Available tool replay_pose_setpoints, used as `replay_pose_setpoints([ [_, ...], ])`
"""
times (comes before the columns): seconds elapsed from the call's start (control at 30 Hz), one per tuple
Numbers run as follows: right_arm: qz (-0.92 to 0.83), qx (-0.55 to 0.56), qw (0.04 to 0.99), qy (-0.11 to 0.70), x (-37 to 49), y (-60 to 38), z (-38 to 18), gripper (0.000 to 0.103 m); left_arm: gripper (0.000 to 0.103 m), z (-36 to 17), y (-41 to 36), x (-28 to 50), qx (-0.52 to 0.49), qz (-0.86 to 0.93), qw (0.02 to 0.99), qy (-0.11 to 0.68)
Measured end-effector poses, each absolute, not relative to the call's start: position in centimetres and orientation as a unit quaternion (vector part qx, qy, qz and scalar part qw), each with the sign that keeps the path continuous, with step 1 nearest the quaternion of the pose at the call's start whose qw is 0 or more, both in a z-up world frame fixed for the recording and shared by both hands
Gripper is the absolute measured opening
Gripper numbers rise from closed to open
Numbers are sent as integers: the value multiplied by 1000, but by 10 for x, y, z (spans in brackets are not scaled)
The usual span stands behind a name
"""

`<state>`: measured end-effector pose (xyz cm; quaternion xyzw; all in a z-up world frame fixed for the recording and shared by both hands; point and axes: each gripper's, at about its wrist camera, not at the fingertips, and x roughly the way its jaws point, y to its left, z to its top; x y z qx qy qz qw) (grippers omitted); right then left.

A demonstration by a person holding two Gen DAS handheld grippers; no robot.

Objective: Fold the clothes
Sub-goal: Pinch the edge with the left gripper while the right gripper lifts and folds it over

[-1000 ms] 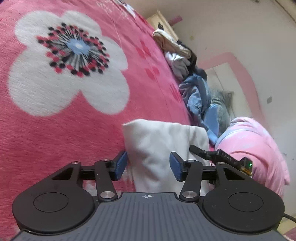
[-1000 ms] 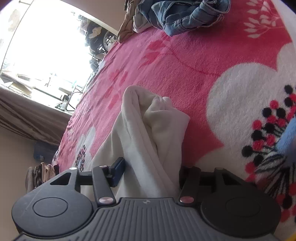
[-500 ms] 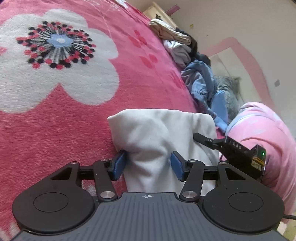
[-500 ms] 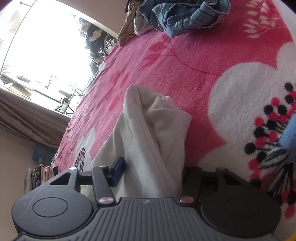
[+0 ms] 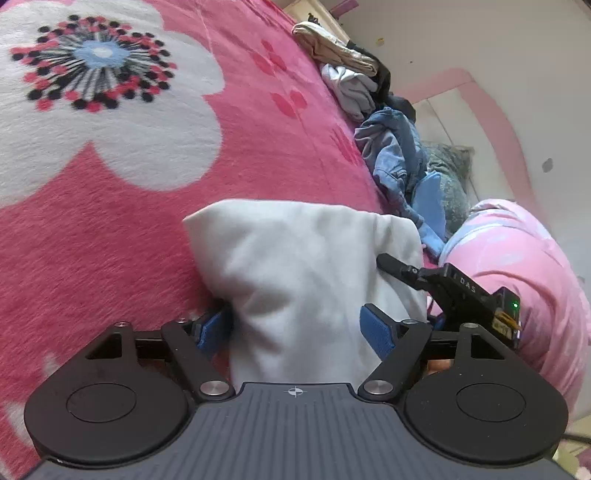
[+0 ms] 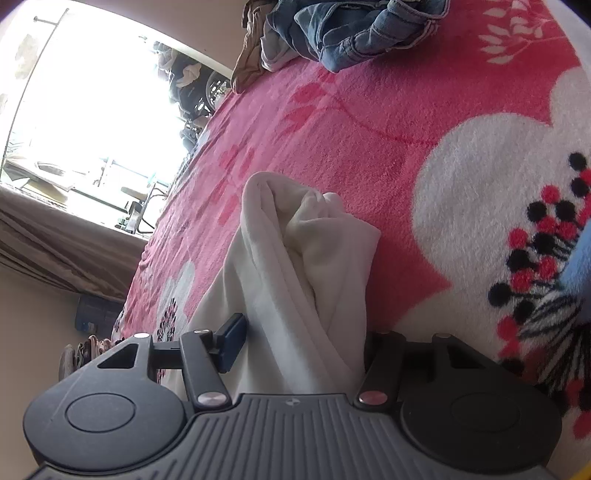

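Note:
A white garment, folded into a thick bundle, lies on the pink flowered blanket. My left gripper is open, its blue pads wide apart with the bundle's near end between them. In the right wrist view the same white garment shows its rolled folds. My right gripper is open around it; the left finger stands just clear of the cloth and the right finger is hidden behind it. The right gripper's black body shows at the bundle's right side in the left wrist view.
A heap of unfolded clothes, jeans and beige and white pieces, lies along the bed's far edge, seen also as jeans. A pink quilt bulges at the right. A bright window stands beyond the bed.
My left gripper's fingers have spread wider around the white bundle, and that view has drawn closer to it. The right gripper has barely moved.

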<state>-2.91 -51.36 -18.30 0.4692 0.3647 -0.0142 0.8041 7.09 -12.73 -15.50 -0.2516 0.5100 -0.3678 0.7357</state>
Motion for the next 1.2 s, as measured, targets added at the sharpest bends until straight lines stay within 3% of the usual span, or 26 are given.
replay_pose_setpoints([
  [0.07,-11,471,804,364,-28,-514,-183,61,74,-154,-128,71,-248,-366,739,509],
  [0.1,-9,470,804,364,-28,-514,-183,62,66,-153,-128,70,-246,-369,739,506],
  [0.13,-7,469,805,364,-28,-514,-182,60,51,-152,-128,70,-244,-375,739,503],
  [0.3,25,445,818,365,-33,-511,-173,32,31,-139,-121,60,-234,-404,746,474],
  [0.43,47,432,829,353,-36,-502,-159,28,19,-127,-105,50,-238,-414,752,454],
  [0.73,125,405,824,376,18,-431,-138,27,15,-115,-16,37,-333,-385,741,438],
  [1.0,212,409,796,393,122,-316,-137,26,15,-83,114,104,-330,-294,800,405],
  [1.07,220,403,796,395,148,-291,-139,26,18,-82,135,129,-317,-279,807,412],
  [1.13,204,385,795,423,167,-282,-149,30,29,-93,141,148,-289,-262,808,442],
  [1.2,187,367,793,450,185,-272,-159,42,36,-109,140,151,-274,-245,807,462],
])
